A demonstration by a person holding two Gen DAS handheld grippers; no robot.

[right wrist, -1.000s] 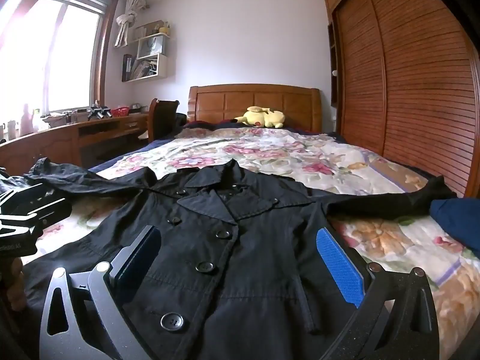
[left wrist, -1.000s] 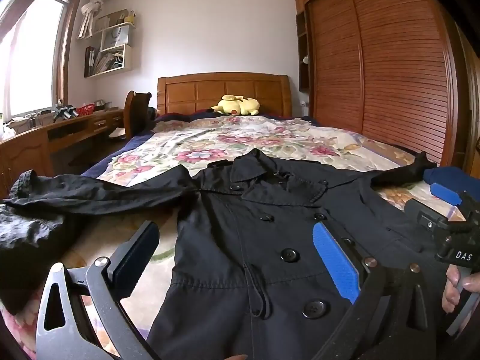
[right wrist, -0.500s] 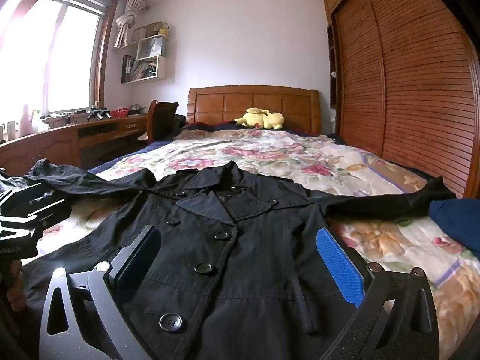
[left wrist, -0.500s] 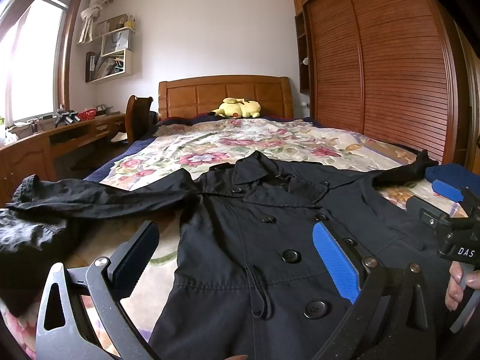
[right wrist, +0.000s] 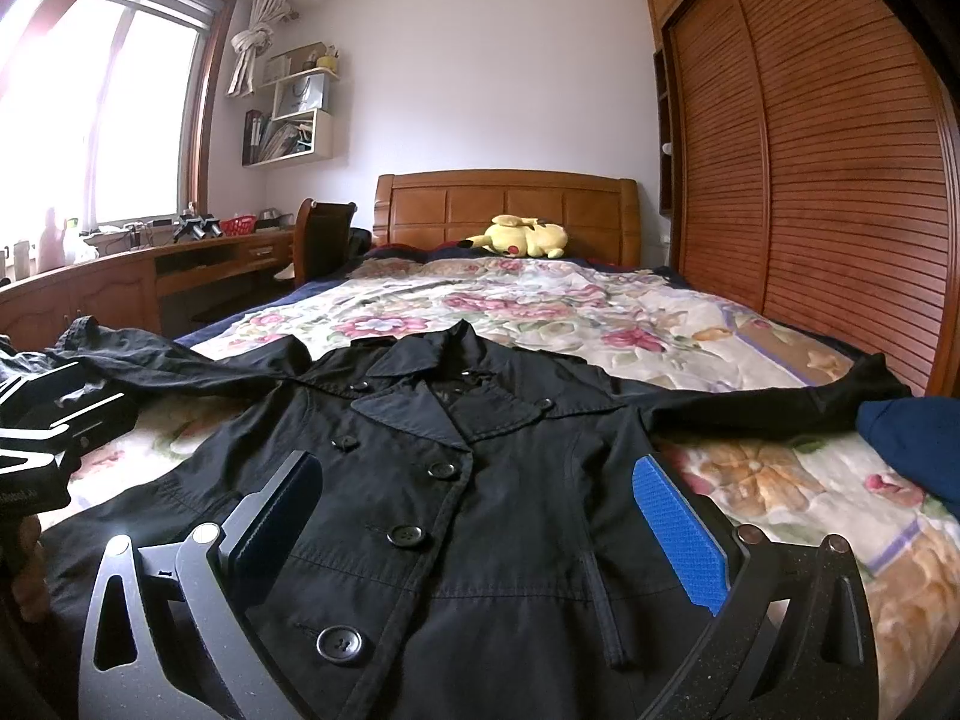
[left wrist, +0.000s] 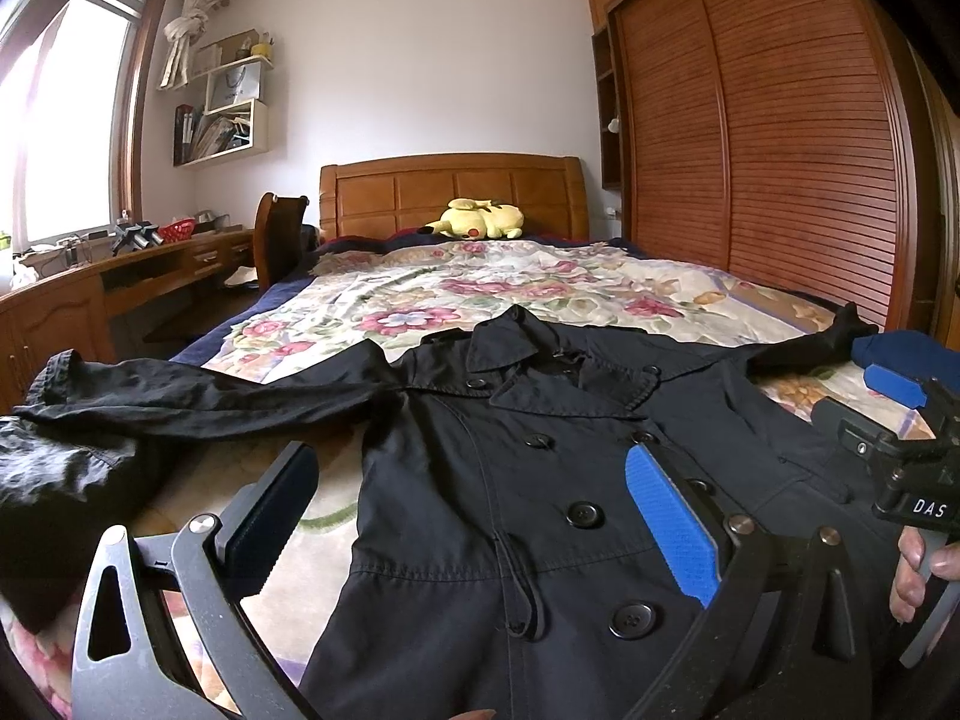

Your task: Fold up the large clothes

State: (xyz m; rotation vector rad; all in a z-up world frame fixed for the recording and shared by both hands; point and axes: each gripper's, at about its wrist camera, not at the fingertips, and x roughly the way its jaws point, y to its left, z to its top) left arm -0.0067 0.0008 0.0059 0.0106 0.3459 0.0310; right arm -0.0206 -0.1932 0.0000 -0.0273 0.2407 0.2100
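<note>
The black coat (right wrist: 456, 480) lay spread front-up on the bed (right wrist: 600, 312), just beneath the wide-spread, empty left gripper (left wrist: 474, 516) and right gripper (right wrist: 480, 516).

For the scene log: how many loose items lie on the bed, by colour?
Black: 2, the coat and a crumpled garment
Yellow: 1, the plush toy
Dark blue: 1, a fabric item
Total: 4
</note>
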